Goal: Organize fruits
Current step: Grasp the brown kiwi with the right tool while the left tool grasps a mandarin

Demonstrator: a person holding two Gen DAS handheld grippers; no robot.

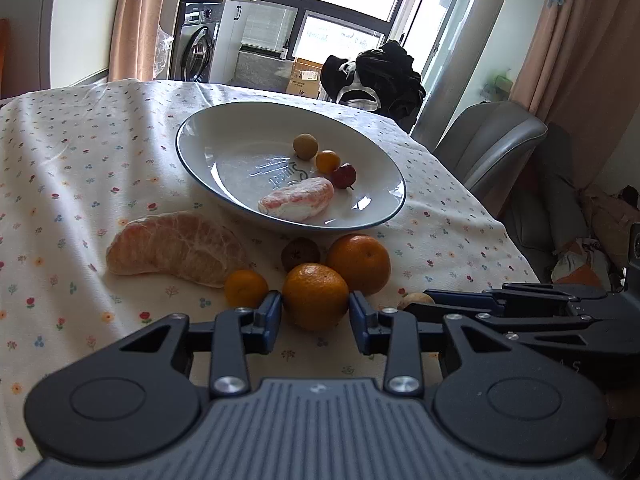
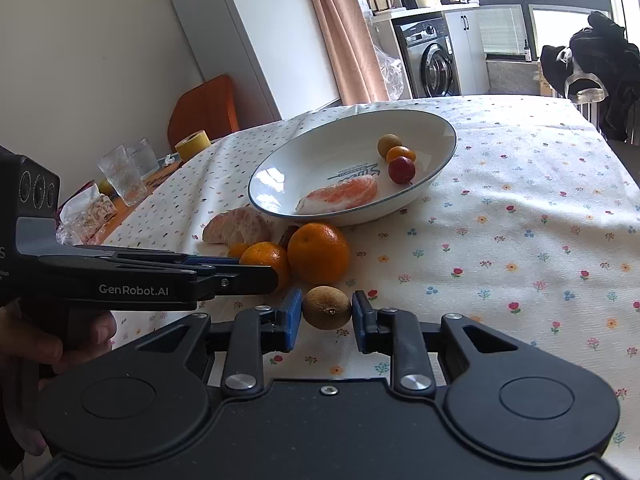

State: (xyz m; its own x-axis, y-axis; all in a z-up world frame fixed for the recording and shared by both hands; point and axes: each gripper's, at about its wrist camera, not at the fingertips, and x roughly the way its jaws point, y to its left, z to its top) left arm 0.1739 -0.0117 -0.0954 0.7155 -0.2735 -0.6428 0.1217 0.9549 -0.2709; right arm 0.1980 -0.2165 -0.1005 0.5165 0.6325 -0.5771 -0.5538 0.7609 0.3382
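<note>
Jaws both clamped: left gripper (image 1: 314,306) on orange (image 1: 316,296), right gripper (image 2: 327,312) on kiwi (image 2: 327,307), near table's front edge.

Floral tablecloth (image 2: 520,208) covers table. Washing machine (image 1: 198,54) + pink curtain (image 1: 134,20) in bkgd. Two glasses (image 2: 126,174), yellow tape roll (image 2: 194,145) at left

Cloth (image 2: 520,208): white, small multicoloured flowers. Plate (image 1: 192,148): white, dark blue rim. Mandarins (image 1: 316,294): orange. Kiwi (image 2: 327,307): brown.
</note>
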